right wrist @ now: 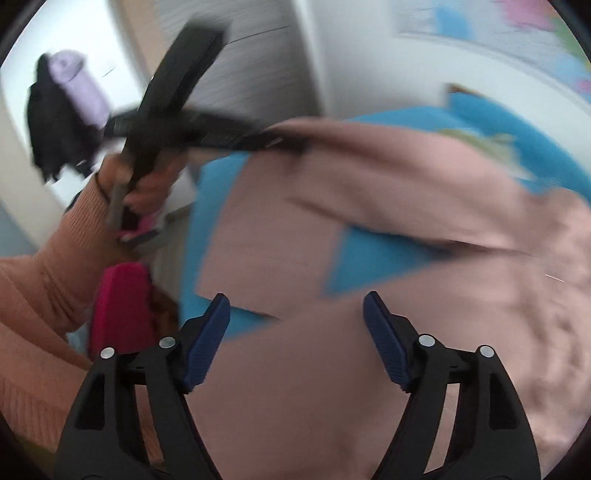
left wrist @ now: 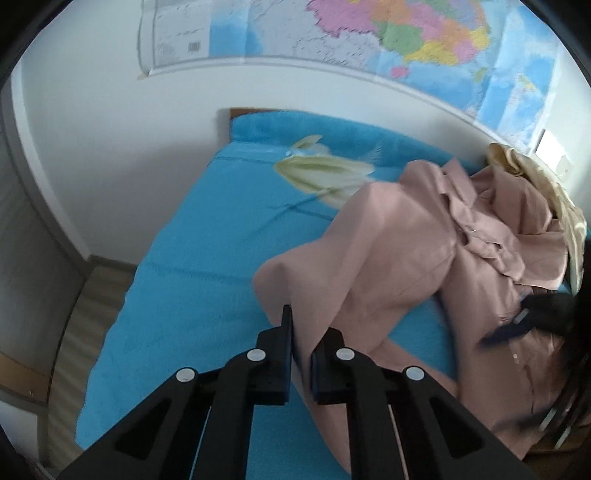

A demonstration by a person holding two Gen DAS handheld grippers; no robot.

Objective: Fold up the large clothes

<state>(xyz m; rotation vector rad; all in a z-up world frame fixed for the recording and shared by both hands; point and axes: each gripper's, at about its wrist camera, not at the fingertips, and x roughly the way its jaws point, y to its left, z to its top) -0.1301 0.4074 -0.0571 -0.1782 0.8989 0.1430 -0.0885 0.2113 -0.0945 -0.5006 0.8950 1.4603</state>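
Two grippers on one pink garment (left wrist: 413,236): left gripper (left wrist: 300,332) clamped on its near edge, cloth trailing ahead-right over the bed (left wrist: 192,236); right gripper (right wrist: 296,325) fingers apart, cloth directly beneath.

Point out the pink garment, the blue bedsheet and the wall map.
pink garment (left wrist: 399,236): left wrist view, on its broad back panel.
blue bedsheet (left wrist: 192,266): left wrist view, on a bare stretch.
wall map (left wrist: 406,33): left wrist view, on its coloured regions.
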